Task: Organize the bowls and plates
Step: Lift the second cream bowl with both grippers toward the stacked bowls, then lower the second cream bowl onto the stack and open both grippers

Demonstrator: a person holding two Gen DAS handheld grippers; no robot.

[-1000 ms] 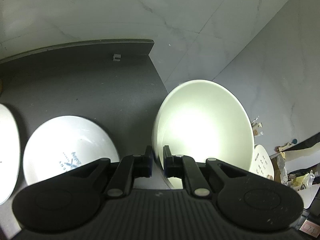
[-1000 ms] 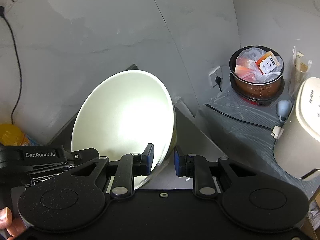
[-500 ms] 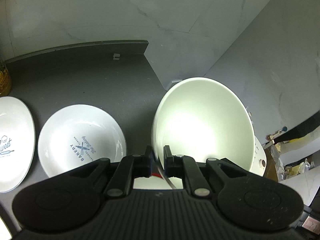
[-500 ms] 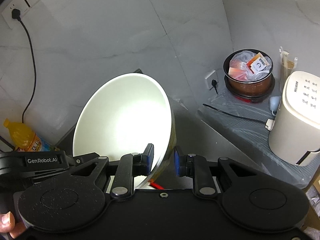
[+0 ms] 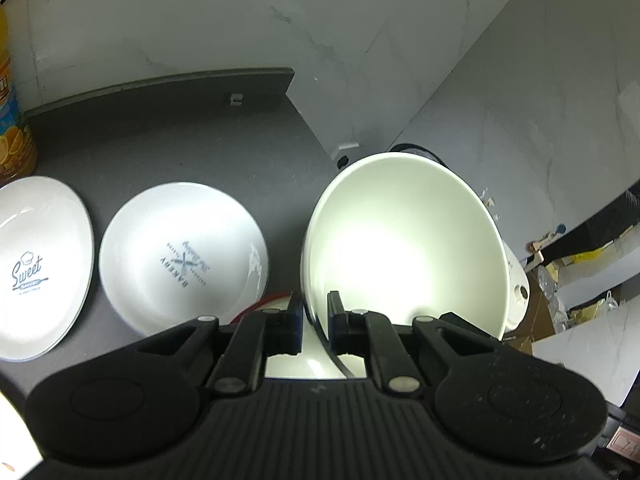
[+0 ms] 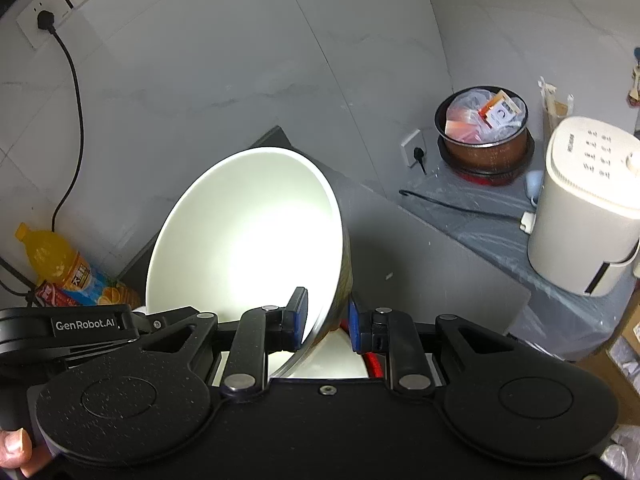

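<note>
A large white bowl is held in the air by both grippers, one on each side of its rim. My left gripper is shut on its left rim. My right gripper is shut on the bowl's right rim. Below on the dark counter lie a white "Bakery" plate and a white "Sweet" plate to its left. A red-rimmed dish shows just under the bowl, mostly hidden.
An orange drink bottle stands at the counter's left by the wall. To the right stand a white appliance and a pot with plastic bags on a lower grey surface. A cable hangs from a wall socket.
Both grippers have lifted the bowl up and back. More of the counter shows below: the Sweet plate, the bottle and the red-rimmed dish have come into view.
</note>
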